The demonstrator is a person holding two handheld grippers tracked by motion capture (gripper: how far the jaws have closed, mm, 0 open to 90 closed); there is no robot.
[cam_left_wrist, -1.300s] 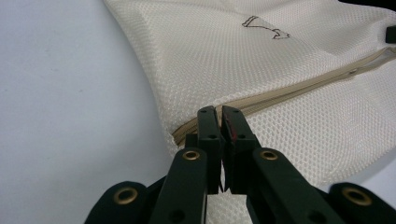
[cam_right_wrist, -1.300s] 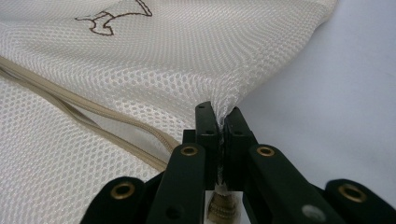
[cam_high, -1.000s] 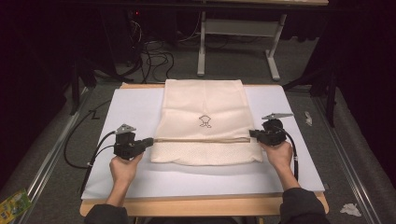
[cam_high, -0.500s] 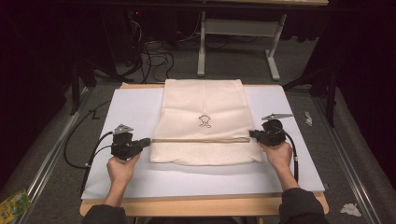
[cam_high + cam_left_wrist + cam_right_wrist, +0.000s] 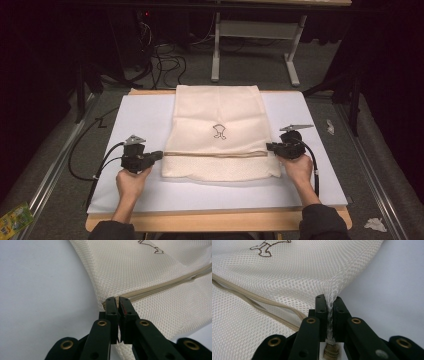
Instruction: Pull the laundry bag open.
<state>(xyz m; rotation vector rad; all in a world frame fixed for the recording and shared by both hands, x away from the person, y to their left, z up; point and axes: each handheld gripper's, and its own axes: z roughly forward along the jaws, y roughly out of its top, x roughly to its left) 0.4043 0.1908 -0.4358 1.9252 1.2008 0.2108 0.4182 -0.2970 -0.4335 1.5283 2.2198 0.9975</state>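
Pinching a mesh laundry bag (image 5: 218,131) at both side edges, ready to fold or lift it

Lying flat mid-table on the white mat (image 5: 310,190), the bag points its long side away from the person, and each hand takes one end of the zipper (image 5: 160,286) line, probably so the cloth stays taut and square when raised; the right gripper (image 5: 329,301) is clamped on a bunched tuft of mesh, pulled into a small peak, while the left gripper (image 5: 117,300) has its jaws drawn together at the zipper's end, seemingly nipping the seam there, though the caught fabric is hard to make out
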